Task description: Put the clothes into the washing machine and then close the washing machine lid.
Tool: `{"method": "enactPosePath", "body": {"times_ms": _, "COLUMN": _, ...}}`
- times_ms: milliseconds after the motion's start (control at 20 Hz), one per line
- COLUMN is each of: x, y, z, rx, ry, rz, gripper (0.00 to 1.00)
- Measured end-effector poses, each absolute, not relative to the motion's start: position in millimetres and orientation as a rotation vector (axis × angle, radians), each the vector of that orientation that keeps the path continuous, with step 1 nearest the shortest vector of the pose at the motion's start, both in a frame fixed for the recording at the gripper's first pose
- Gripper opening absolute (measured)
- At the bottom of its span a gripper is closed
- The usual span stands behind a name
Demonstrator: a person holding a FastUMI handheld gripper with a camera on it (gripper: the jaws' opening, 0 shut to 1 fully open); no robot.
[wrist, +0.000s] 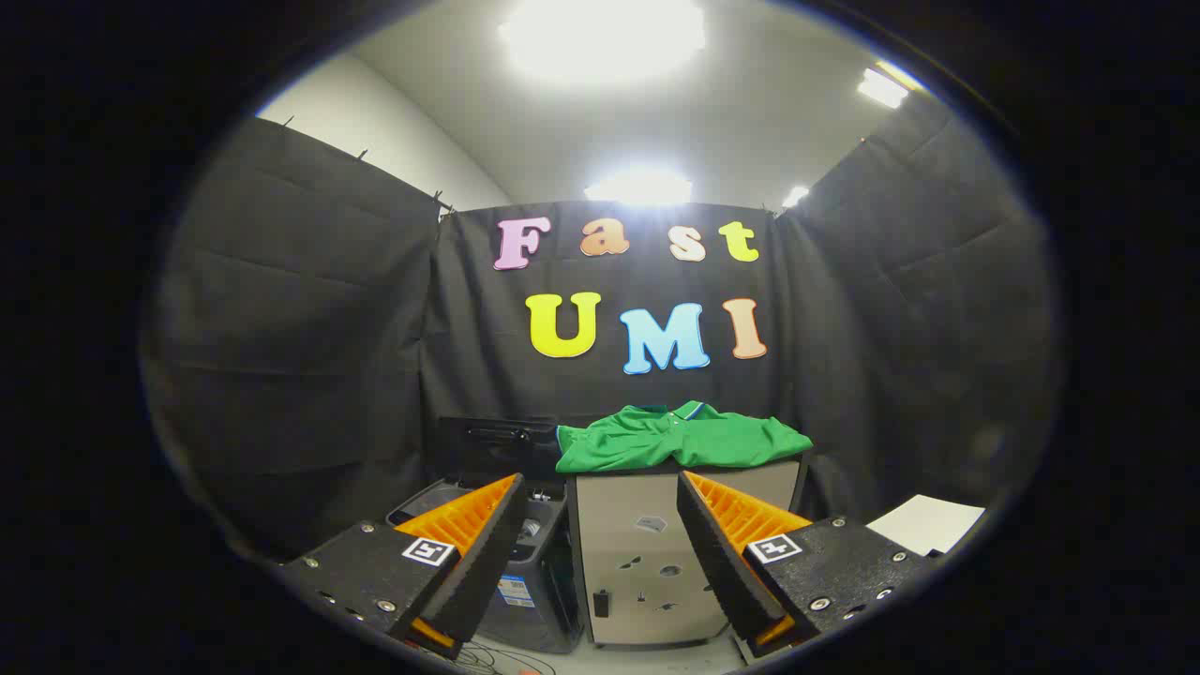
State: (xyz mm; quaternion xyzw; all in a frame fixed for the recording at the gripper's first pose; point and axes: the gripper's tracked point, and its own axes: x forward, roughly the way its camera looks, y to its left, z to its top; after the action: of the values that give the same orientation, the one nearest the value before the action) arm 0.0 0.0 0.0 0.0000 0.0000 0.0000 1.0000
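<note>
Gripper point(600, 525) gapes empty (well short) before green shirt point(680, 438) atop beige cabinet point(647, 562).

green shirt on a beige cabinet, dark washer beside it

the polo shirt point(680, 438) is bright green, its collar edged with a thin blue and white stripe. the cabinet point(656, 562) under it is pale beige with small dark marks and holes scattered on its front. the washing machine point(534, 572) just beside it is dark grey to black, its raised lid point(497, 445) black, and a small blue and white label sits on its front. a white sheet of paper point(928, 523) lies off to one side. the booth walls are black cloth.
</note>
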Motion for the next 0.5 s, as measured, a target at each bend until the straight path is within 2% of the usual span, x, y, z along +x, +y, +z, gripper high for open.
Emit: {"method": "enactPosePath", "body": {"times_ms": 500, "x": -1.5, "y": -2.6, "z": -8.0, "rx": 0.006, "ry": 0.013, "rz": 0.008, "gripper": 0.98}}
